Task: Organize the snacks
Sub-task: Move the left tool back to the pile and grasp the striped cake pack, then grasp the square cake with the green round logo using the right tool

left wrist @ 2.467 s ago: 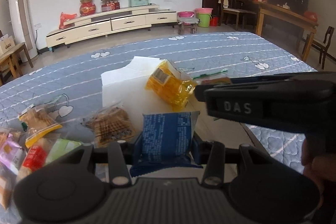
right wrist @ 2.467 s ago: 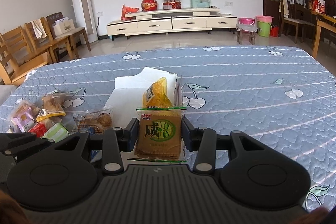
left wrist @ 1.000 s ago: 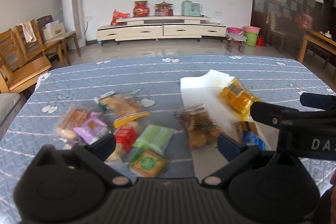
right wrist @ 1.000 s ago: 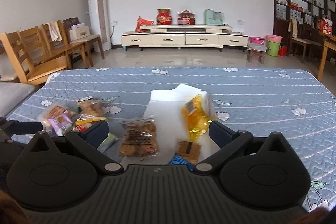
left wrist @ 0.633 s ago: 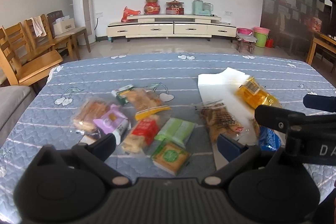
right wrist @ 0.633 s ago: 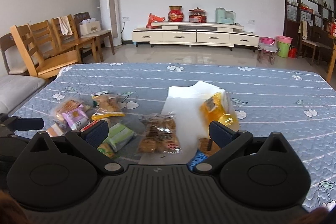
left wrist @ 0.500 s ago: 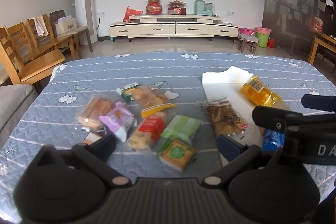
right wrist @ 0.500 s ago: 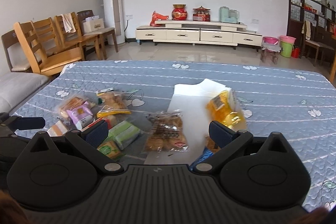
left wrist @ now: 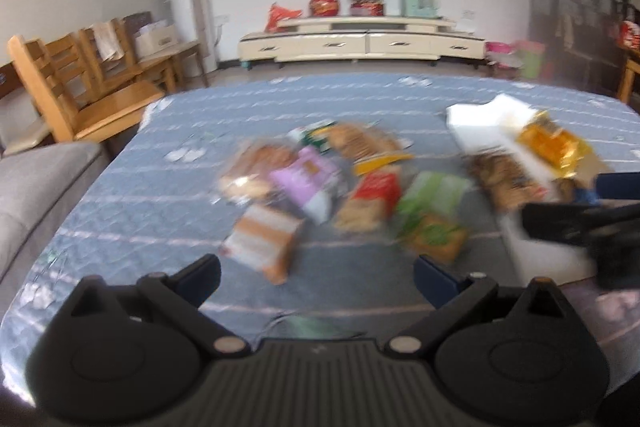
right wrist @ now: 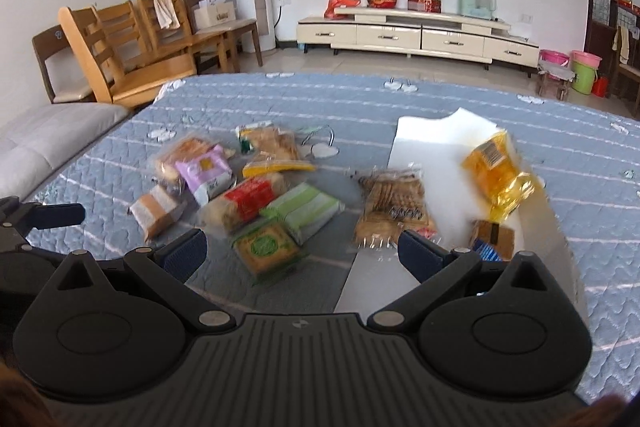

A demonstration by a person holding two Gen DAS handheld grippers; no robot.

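Both of my jaw pairs gape empty, left gripper (left wrist: 316,273) and right gripper (right wrist: 302,250); that green-labelled biscuit pack (right wrist: 267,250) looks light, crinkly, brittle inside, so I'd pinch its flat sides gently

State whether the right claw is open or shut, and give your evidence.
Open. In the right wrist view the right claw has its two blue-tipped fingers spread wide apart, with nothing between them.

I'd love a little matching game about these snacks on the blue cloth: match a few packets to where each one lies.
Things:
1. yellow packet
2. purple packet
3. green-label biscuit packet

Places:
A. nearest the right claw, on the cloth
B. in the left pile, on the cloth
C. on the white sheet

Pairs: 1-C, 2-B, 3-A
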